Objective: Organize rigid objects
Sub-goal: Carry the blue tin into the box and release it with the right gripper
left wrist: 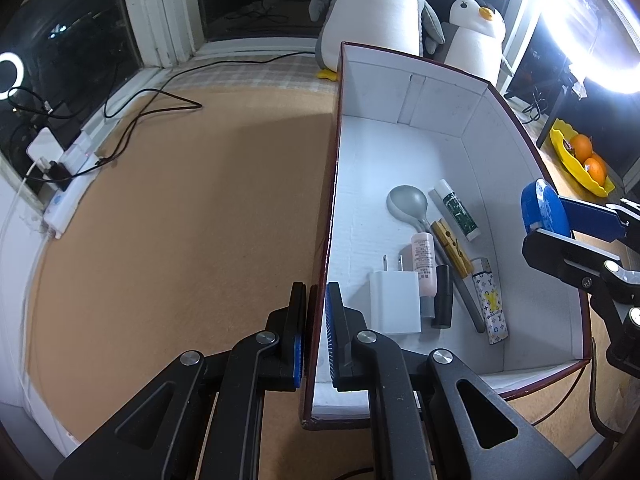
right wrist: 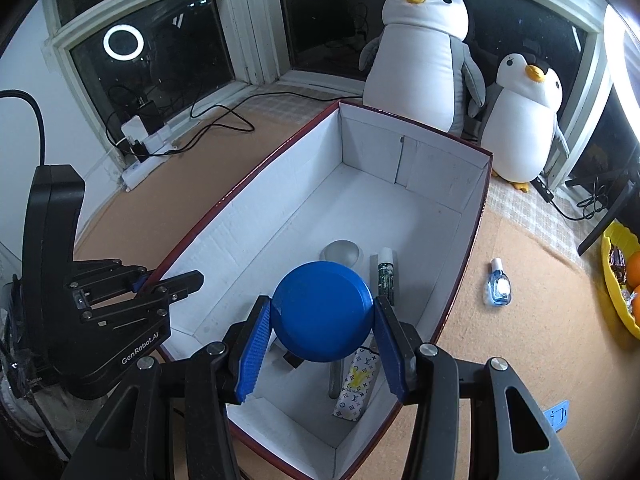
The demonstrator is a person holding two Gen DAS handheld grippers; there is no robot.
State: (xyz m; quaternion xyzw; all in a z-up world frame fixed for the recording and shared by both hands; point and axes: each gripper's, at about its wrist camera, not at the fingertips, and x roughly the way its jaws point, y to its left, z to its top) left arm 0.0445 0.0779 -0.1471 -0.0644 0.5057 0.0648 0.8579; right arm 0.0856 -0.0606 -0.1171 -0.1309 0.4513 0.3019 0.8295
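Note:
A white-lined, dark red box (left wrist: 440,92) (right wrist: 440,160) stands on the tan mat. My left gripper (left wrist: 316,332) is shut on its left wall, one finger on each side. My right gripper (right wrist: 320,308) is shut on a round blue case (right wrist: 322,312) (left wrist: 544,208), which hangs over the box's near right part. On the box floor lie a grey spoon (left wrist: 408,202), a green-and-white tube (left wrist: 456,210), a wooden clothespin (left wrist: 452,248), a pink bottle (left wrist: 424,268), a white charger (left wrist: 394,304), a black cylinder (left wrist: 442,300) and a patterned lighter (left wrist: 492,308).
A small blue bottle (right wrist: 498,288) lies on the mat right of the box. A yellow bowl of oranges (right wrist: 616,280) sits at the far right. Two plush penguins (right wrist: 420,60) stand behind the box. A power strip with cables (right wrist: 140,160) lies by the window at left.

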